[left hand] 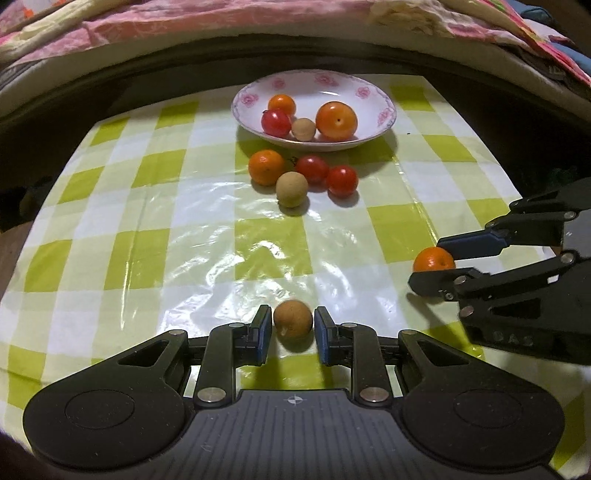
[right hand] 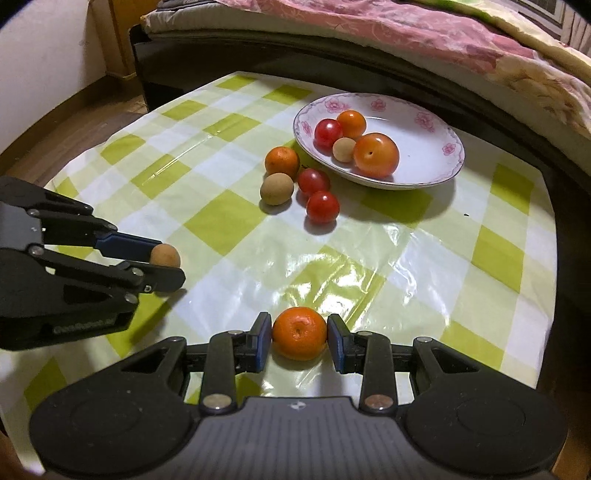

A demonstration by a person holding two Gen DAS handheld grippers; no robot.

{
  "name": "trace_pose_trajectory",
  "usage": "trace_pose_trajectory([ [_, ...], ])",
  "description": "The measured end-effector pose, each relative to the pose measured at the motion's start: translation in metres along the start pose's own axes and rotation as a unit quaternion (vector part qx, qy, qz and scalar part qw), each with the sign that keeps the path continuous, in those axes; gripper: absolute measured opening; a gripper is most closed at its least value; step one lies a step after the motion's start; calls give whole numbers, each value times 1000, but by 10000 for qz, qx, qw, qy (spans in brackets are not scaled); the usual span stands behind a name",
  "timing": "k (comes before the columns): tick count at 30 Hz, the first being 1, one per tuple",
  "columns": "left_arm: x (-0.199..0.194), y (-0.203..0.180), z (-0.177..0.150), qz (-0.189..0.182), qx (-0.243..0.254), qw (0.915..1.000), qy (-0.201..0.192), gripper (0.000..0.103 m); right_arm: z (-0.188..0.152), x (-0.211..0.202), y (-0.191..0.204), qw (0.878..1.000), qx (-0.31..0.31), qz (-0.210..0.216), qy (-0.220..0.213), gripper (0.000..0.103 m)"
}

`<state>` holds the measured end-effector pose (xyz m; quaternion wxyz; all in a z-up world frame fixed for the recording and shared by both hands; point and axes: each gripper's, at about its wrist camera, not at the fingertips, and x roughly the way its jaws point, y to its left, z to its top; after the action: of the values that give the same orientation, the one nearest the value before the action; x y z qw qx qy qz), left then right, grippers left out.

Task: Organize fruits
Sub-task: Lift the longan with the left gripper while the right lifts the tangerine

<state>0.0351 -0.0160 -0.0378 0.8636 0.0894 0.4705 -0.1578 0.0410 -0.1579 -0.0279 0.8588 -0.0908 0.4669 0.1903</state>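
My left gripper [left hand: 293, 328] is shut on a tan longan [left hand: 293, 319], which also shows in the right wrist view [right hand: 166, 254]. My right gripper [right hand: 300, 338] is shut on a small orange [right hand: 300, 333], also seen from the left [left hand: 434, 259]. A white floral plate [left hand: 369, 85] at the far side holds two oranges, a red tomato and a longan. In front of it on the cloth lie an orange [left hand: 266, 167], a longan [left hand: 291, 189] and two red tomatoes [left hand: 342, 180].
The table has a glossy green-and-white checked cloth [left hand: 184, 221]. A bed with a pink blanket [right hand: 406, 33] runs along the far edge. A wooden floor [right hand: 92, 107] shows beyond the table's left side.
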Motion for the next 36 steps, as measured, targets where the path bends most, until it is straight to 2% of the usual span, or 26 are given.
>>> trace_pose_trajectory([
  [3, 4, -2, 0, 47, 83, 10000, -13, 36, -1, 1, 5, 9999, -90, -137, -20, 36],
  [11, 11, -4, -1, 103, 103, 9999, -33, 40, -4, 7, 4, 9999, -116, -105, -21, 36],
  [15, 11, -9, 0, 147, 173, 9997, -26, 39, -3, 7, 4, 9999, -138, -95, -17, 36],
  [20, 9, -15, 0, 176, 227, 9996, 33, 32, -3, 6, 6, 9998, -150, -124, 34, 36],
  [26, 5, -20, -1, 153, 218, 9996, 79, 31, -3, 4, 7, 9998, -137, -153, 63, 36],
  [36, -3, -19, 9, 146, 83, 9998, -91, 31, 2, -8, 8, 9998, 19, -169, -107, 36],
])
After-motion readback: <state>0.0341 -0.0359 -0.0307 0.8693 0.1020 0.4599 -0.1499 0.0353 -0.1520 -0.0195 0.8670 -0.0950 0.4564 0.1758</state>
